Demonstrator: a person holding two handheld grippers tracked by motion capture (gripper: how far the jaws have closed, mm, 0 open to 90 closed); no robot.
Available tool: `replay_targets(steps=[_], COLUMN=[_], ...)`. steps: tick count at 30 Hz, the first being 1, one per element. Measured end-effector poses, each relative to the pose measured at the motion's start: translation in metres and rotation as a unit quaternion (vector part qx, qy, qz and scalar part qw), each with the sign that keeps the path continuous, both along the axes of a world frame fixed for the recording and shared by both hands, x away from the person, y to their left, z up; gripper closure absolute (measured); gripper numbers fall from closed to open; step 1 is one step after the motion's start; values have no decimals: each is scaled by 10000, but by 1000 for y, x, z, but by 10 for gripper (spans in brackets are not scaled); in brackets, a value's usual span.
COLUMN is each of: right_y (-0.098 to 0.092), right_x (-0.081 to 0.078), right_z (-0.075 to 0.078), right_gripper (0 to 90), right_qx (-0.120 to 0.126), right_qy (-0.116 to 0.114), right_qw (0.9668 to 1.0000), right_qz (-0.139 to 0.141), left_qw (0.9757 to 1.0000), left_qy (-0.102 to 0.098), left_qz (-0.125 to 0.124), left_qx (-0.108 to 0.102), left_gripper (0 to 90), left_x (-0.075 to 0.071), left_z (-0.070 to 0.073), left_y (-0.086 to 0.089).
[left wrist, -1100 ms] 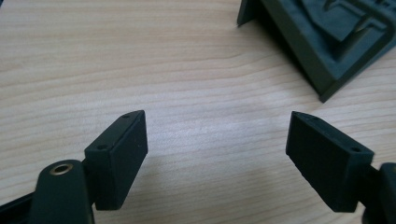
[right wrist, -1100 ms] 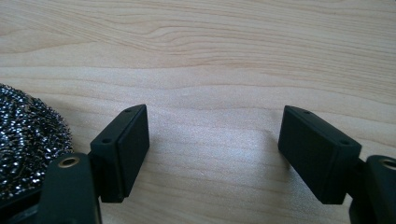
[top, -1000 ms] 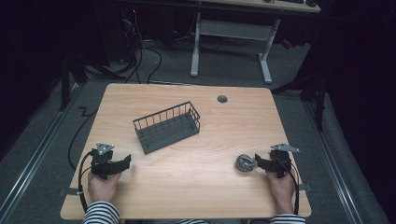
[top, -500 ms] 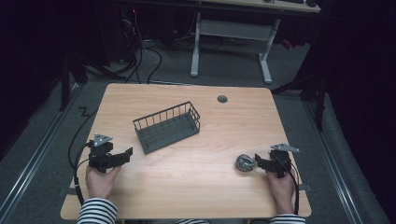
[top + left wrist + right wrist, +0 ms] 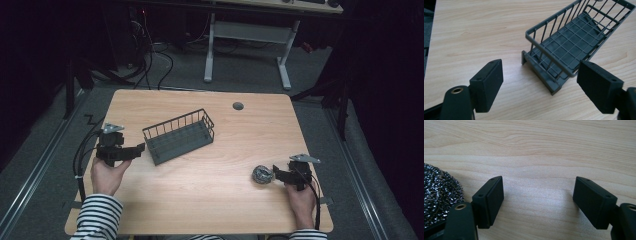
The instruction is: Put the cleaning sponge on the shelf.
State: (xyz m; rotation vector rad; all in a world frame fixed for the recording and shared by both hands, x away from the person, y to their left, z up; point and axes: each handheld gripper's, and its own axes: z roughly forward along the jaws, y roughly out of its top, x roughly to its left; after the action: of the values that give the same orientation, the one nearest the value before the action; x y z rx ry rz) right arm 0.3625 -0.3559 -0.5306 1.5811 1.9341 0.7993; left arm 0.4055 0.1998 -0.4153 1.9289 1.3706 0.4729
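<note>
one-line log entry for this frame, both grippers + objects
left gripper: open, facing wire basket end | right gripper: open, beside steel scourer, not holding | basket: empty, on table

Tongs (image 5: pixel 537 202) gape over bare table (image 5: pixel 544 150), steel scourer (image 5: pixel 439 195) left.

Black-and-white striped sleeves (image 5: pixel 97 215); black left claw (image 5: pixel 134 149) with trailing black cable.

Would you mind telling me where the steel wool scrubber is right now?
In the high view, the steel wool scrubber lies on the table near its front right, just left of the right tool, well away from the wire basket.
</note>
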Motion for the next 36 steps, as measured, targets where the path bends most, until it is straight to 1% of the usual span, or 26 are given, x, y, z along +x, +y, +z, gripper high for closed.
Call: replay_targets(steps=[4, 8, 11, 12, 14, 19, 23, 26, 31, 33, 36], right_y=[0, 0, 0, 0, 0, 0, 0, 0, 0, 0, 0], right_x=[0, 0, 0, 0, 0, 0, 0, 0, 0, 0, 0], right_z=[0, 0, 0, 0, 0, 0, 0, 0, 0, 0, 0], right_gripper=[248, 248, 248, 248, 248, 248, 247, 248, 248, 248, 248], right_qx=[-1, -1, 0, 0, 1, 1, -3, -6, -6, -8, -10], right_qy=[-1, 0, 0, -1, 0, -2, -5, -2, -2, -3, -5], right_qw=[10000, 10000, 10000, 10000, 10000, 10000, 10000, 10000, 10000, 10000, 10000], right_qz=[3, 5, 6, 6, 5, 8, 7, 11, 11, 14, 19], left_qw=[9998, 9988, 9982, 9981, 9982, 9971, 9972, 9967, 9959, 9959, 9951], left_qy=[151, 372, 433, 434, 461, 580, 550, 571, 586, 595, 662], left_qz=[-56, -78, -93, -82, -98, -66, -90, -117, -236, -261, -304], left_qx=[138, 301, 408, 422, 363, 493, 499, 569, 643, 629, 675], left_gripper=[216, 227, 237, 241, 254, 275, 297, 323, 377, 407, 449], left_x=[14, 29, 36, 38, 41, 45, 46, 45, 44, 45, 45], left_z=[2, -4, -7, -8, -10, -16, -17, -19, -20, -21, -24], left_y=[-10, -20, -24, -26, -27, -30, -31, -33, -37, -39, -42])
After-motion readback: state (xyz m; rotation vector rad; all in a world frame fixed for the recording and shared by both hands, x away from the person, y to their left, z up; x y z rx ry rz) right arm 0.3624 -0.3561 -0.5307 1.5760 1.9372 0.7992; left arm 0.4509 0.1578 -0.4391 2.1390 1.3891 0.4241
